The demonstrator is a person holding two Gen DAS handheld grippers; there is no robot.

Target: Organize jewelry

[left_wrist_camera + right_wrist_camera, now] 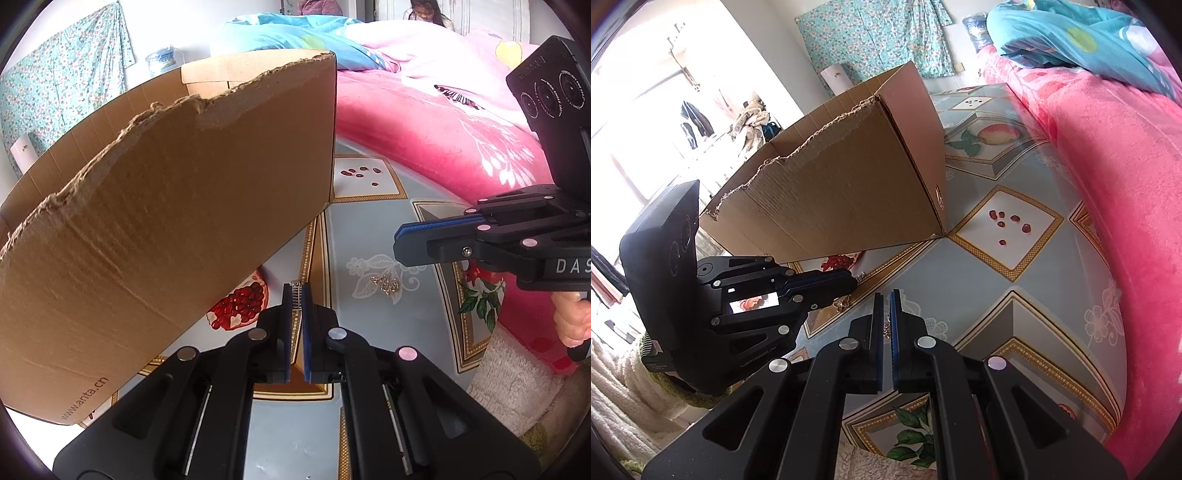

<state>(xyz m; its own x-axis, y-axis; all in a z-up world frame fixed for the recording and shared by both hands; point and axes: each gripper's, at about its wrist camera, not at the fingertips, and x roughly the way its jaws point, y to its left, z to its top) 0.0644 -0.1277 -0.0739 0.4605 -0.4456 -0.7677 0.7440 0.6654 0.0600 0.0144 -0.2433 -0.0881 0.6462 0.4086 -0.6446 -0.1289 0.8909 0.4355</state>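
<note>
My left gripper (296,290) is shut on a small silver chain-like piece (295,295) pinched between its blue pads, close beside the cardboard box (166,221). In the right wrist view the same left gripper (854,282) shows a bit of silver (861,274) sticking out of its tip. A small pile of gold-toned jewelry (386,285) lies on the patterned table (354,236). My right gripper (399,240) hovers above that pile, shut, with nothing seen between its pads. In its own view the right gripper (886,297) points down at the table, and a flower-shaped piece (843,303) lies just to its left.
The open box (849,184) has a torn top edge and stands at the back left of the table (979,280). A pink blanket (1126,184) on the bed borders the table's right side. A person (424,11) sits far behind. A white fluffy cloth (517,380) lies at the near edge.
</note>
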